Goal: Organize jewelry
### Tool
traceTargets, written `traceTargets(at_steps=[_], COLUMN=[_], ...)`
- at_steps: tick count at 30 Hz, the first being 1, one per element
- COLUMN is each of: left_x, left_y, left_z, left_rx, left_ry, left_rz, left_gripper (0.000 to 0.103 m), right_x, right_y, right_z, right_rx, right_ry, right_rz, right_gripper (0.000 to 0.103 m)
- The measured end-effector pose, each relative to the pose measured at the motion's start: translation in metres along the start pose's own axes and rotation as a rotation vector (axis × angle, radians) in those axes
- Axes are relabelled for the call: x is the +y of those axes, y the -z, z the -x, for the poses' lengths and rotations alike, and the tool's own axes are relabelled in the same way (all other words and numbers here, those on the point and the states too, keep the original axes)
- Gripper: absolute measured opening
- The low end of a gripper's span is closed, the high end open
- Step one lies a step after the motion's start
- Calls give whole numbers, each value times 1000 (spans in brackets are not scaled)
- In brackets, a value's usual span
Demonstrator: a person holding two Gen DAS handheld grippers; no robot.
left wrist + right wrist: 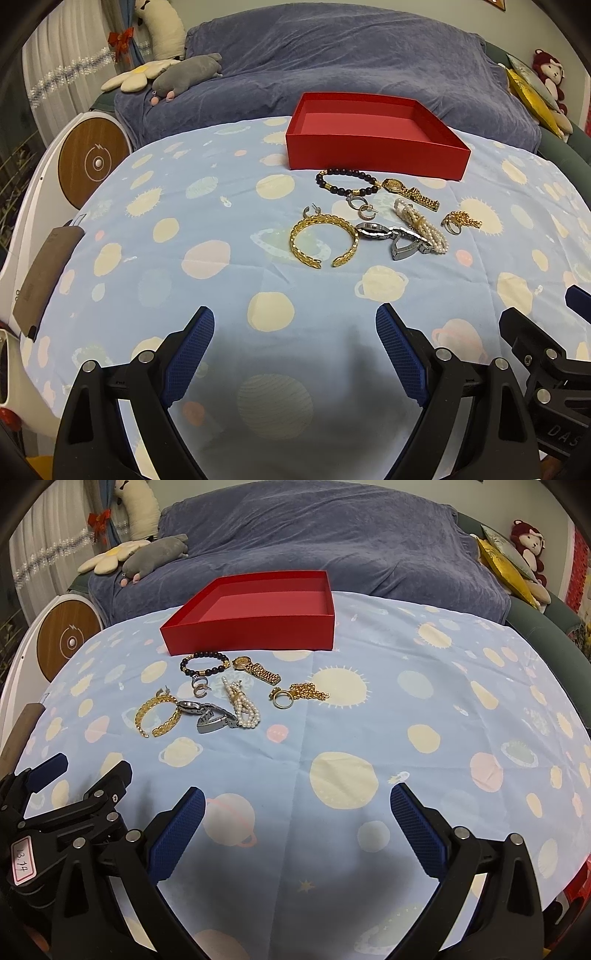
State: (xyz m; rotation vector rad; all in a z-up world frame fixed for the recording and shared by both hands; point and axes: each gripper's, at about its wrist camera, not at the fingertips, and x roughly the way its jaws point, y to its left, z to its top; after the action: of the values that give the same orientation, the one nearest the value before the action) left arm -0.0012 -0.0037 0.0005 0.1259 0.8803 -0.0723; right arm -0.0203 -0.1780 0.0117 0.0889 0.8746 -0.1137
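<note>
An empty red box (376, 155) (251, 631) stands on the planet-print cloth. In front of it lie a dark bead bracelet (347, 181) (205, 663), a gold watch (410, 192) (256, 669), a pearl bracelet (421, 225) (243, 705), a gold cuff (323, 239) (158, 715), a silver watch (395, 238) (208, 714), small hoop earrings (360, 206) (199, 686) and a gold chain with ring (460, 221) (299, 694). My left gripper (294, 325) and right gripper (297, 805) are open and empty, near the table's front, well short of the jewelry.
The table (184, 229) (443, 701) is covered by a light blue cloth. A blue-covered sofa (332, 66) with plush toys (184, 74) stands behind. A round wooden-faced device (92, 162) and a brown case (44, 277) are at the left.
</note>
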Motion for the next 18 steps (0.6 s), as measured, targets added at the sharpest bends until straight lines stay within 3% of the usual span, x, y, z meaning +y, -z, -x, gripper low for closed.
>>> traceTargets(at_steps=[18], left_x=[0], left_y=[0], left_z=[-1], left_rx=[-23], left_ry=[-18], left_rz=[1], left_gripper=[86], right_x=[0], right_y=[0], right_z=[-2], right_rx=[1], right_ry=[-1], right_rz=[0], right_gripper=[98])
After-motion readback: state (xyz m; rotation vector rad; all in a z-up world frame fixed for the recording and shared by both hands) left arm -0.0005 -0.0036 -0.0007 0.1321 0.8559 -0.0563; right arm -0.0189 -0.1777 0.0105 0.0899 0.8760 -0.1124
